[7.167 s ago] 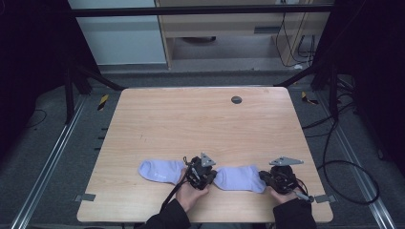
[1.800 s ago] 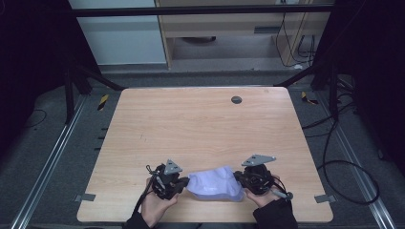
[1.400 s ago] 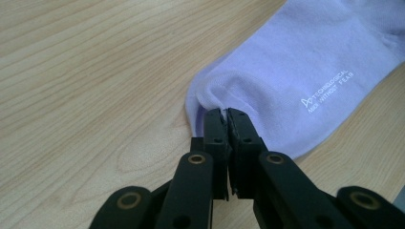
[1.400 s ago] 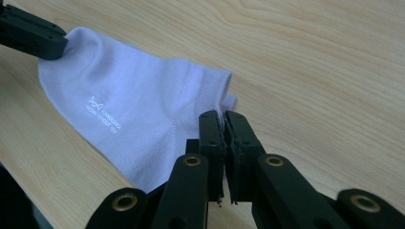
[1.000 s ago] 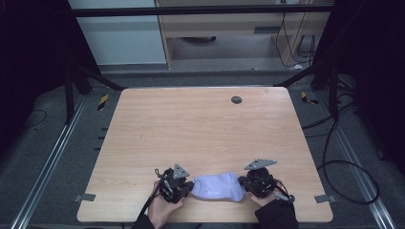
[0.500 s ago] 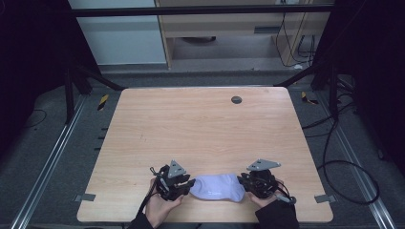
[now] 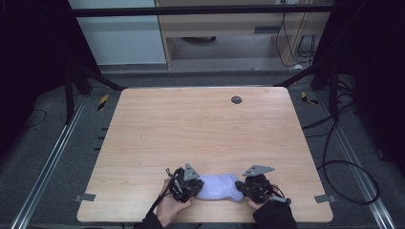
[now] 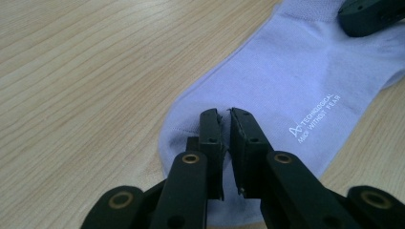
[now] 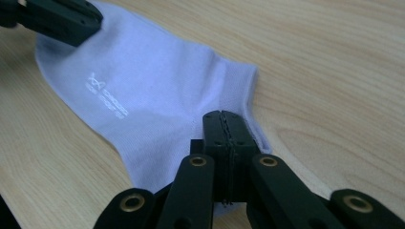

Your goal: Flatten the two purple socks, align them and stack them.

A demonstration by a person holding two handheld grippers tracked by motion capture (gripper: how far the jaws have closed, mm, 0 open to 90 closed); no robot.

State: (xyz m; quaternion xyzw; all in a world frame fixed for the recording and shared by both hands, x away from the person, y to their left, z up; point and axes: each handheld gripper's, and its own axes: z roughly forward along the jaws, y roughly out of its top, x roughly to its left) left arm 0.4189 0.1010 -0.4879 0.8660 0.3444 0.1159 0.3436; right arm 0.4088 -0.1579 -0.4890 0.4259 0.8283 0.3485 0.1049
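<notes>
A pale lavender sock [image 7: 217,187] with small white lettering lies flat near the table's front edge, and I cannot tell if a second sock lies under it. My left gripper [image 7: 198,188] is at its left end. In the left gripper view its jaws [image 8: 226,114] have just been closing and hover over the toe with a thin slit between them, no fabric in it. My right gripper [image 7: 239,189] is at the other end. Its jaws [image 9: 223,116] have just closed flat together, tips resting on the cuff [image 9: 239,81]. Each gripper view shows the other gripper's black tip on the far end [image 8: 372,14] [image 9: 57,16].
The wooden table [image 7: 191,129] has a round dark grommet [image 7: 236,99] at the back. Its front edge runs just below my hands. Dark frame legs, floor rails and cables [image 7: 334,157] surround the table, with cabinets behind.
Two socks lay side by side several seconds ago; now one flat lavender shape lies between the grippers. The raised bundle has settled flatter. Both grippers stay at its ends, the left shifted slightly.
</notes>
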